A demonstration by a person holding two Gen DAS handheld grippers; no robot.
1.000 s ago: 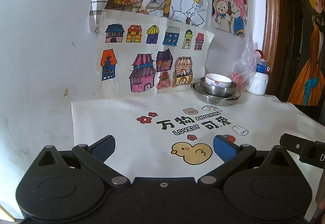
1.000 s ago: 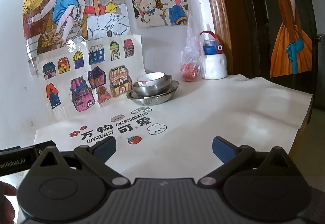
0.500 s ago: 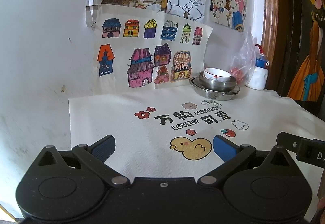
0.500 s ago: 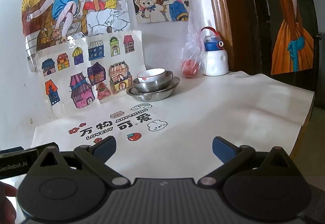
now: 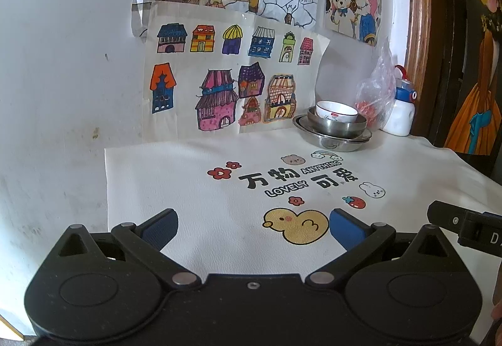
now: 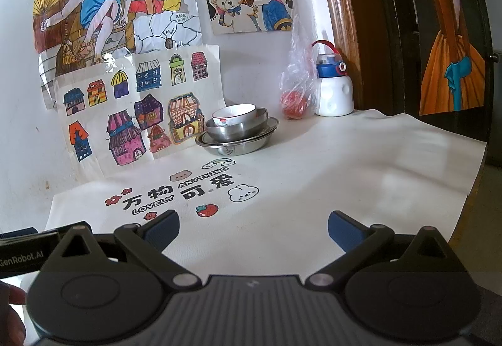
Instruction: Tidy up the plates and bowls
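Left gripper: fingers spread wide, holding nothing — above the duck print on the white surface.
Right gripper: fingers likewise apart and empty.
White bowl: nested in a steel bowl, which sits in a steel plate — stacked by the wall.
Water bottle: right of the stack, well apart.

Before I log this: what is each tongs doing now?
Left tongs: open, holding nothing.
Right tongs: open, holding nothing.
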